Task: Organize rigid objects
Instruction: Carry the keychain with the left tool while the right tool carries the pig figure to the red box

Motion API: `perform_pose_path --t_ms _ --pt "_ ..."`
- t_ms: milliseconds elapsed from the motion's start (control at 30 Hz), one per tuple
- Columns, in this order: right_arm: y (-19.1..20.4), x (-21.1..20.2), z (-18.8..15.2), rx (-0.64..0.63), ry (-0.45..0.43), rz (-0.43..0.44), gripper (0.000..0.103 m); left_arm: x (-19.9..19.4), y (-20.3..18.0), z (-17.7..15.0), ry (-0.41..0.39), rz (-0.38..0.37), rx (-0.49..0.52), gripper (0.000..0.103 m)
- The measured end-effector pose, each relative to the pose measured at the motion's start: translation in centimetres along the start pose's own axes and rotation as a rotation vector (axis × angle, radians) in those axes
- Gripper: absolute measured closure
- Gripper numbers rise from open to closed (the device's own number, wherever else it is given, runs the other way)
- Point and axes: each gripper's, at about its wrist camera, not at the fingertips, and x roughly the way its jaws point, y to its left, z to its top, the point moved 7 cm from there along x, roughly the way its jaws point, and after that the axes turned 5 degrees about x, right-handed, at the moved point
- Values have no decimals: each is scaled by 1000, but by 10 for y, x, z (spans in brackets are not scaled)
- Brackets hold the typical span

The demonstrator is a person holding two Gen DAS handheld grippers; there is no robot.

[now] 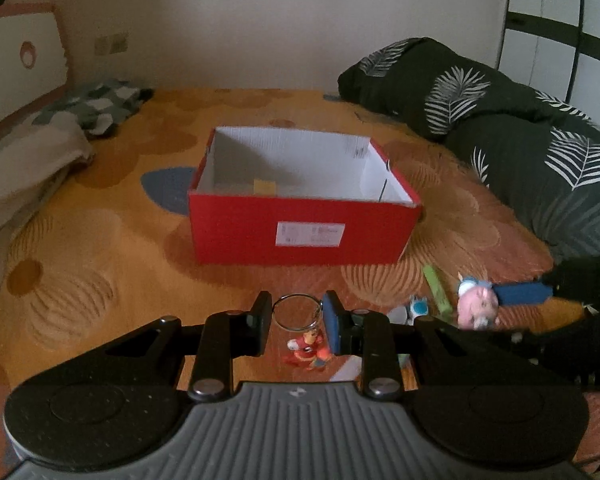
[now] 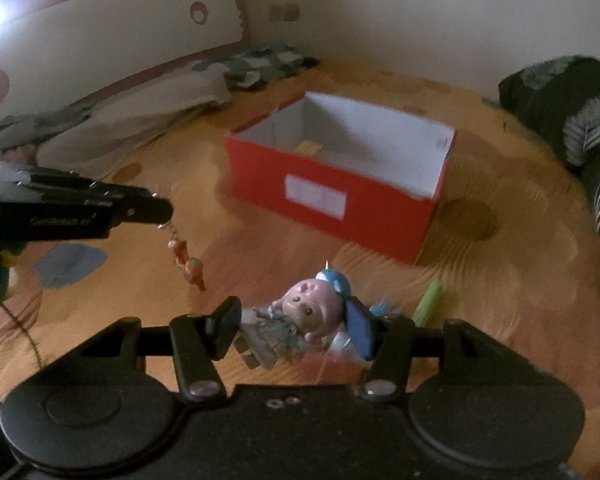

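Left wrist view: left tool [image 1: 296,314] narrowly closed on a key ring [image 1: 297,312], red figure charm [image 1: 309,350] dangling free. Red box [image 1: 304,200] stands open on the bed [image 1: 100,248] ahead. Right wrist view: right tool [image 2: 290,322] half-closed on the pink pig toy [image 2: 314,310], lifted. Risk: the swinging charm may snag the box rim; the rounded pig may slip from its pads.

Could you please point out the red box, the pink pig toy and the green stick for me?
red box [image 1: 300,236]: left wrist view, front wall.
pink pig toy [image 2: 314,306]: right wrist view, face.
green stick [image 2: 428,303]: right wrist view, middle.
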Motion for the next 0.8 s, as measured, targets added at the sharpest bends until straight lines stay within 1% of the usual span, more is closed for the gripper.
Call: perform_pose_path --t_ms 233,367,467,600,733,800 --pt "-19 11 50 -14 -47 -54 47 6 3 45 -47 27 52 76" --pt "-28 24 82 -31 -81 -91 47 16 8 80 -69 43 68 76" --pt "-34 40 103 -36 -87 -123 47 26 12 101 -91 68 86 76" --pt "-38 63 123 -37 -84 -149 47 48 17 125 -95 104 102 76" --pt "-40 82 135 -41 -87 -176 47 75 23 138 -93 133 108 76" --pt "-43 94 139 -39 -79 -198 47 88 29 141 -76 142 75 76"
